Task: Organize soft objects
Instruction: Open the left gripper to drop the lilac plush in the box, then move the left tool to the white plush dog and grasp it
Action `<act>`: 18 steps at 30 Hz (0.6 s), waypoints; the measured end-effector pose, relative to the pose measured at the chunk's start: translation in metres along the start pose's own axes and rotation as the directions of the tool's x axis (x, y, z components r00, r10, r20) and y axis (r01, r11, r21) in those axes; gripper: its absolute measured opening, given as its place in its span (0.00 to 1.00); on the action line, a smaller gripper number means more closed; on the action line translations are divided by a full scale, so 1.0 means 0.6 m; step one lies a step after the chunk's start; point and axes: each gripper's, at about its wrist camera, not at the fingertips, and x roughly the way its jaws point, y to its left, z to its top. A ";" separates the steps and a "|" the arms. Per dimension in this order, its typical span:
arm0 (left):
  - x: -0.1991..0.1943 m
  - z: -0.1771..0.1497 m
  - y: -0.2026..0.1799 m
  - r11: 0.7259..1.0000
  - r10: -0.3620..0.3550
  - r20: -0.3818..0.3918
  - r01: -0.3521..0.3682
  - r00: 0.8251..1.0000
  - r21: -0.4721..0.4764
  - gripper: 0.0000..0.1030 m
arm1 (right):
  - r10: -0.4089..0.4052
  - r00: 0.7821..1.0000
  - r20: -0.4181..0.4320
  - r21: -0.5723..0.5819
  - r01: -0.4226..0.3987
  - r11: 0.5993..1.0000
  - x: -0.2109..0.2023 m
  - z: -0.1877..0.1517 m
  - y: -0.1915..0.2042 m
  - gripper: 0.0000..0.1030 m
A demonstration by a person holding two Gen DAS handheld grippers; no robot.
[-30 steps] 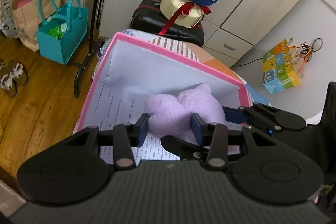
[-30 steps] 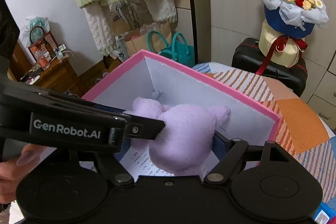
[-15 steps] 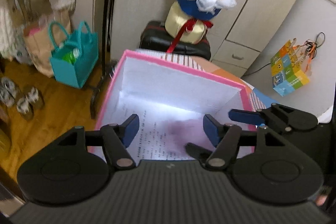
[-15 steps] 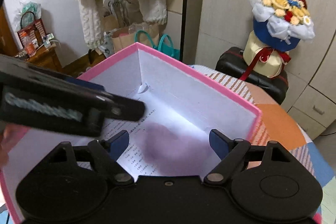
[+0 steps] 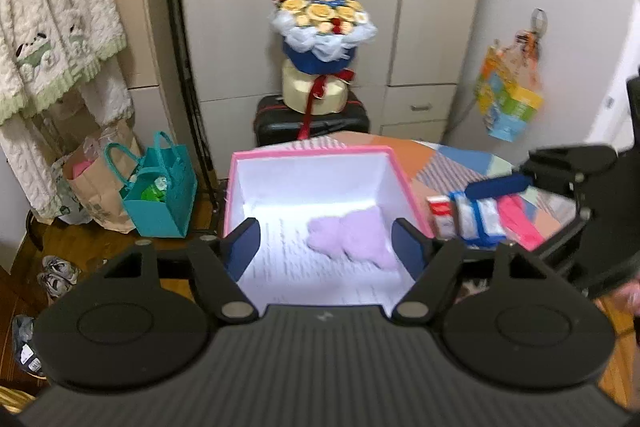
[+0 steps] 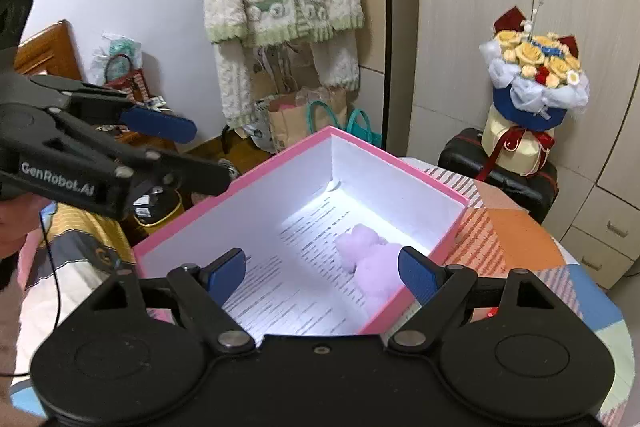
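Note:
A lilac plush toy lies on the printed paper floor of a pink-rimmed white box; it also shows in the right wrist view, near the box's right wall. My left gripper is open and empty, raised above the box's near end. My right gripper is open and empty above the box too. The right gripper shows at the right of the left wrist view, and the left gripper at the left of the right wrist view.
Small red, blue and pink packets lie on the patchwork cloth right of the box. A flower bouquet stands on a black suitcase behind. A teal bag and paper bag sit on the wooden floor to the left.
Both grippers opened and let go of the plush toy, which now lies in the box. Both grippers have pulled up and back from it.

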 end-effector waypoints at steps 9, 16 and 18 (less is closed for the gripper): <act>-0.123 -0.046 -0.073 0.990 -0.120 0.055 0.115 0.991 0.086 0.76 | -0.051 0.998 0.048 -0.073 0.055 0.996 -0.135 -0.044 0.042 0.84; -0.167 -0.082 -0.142 0.975 -0.133 0.094 0.113 0.987 0.191 0.80 | -0.096 0.991 0.089 -0.114 0.106 0.988 -0.206 -0.115 0.056 0.85; -0.169 -0.095 -0.163 0.966 -0.143 0.091 0.119 0.986 0.229 0.81 | -0.098 0.989 0.107 -0.112 0.110 0.988 -0.217 -0.146 0.054 0.85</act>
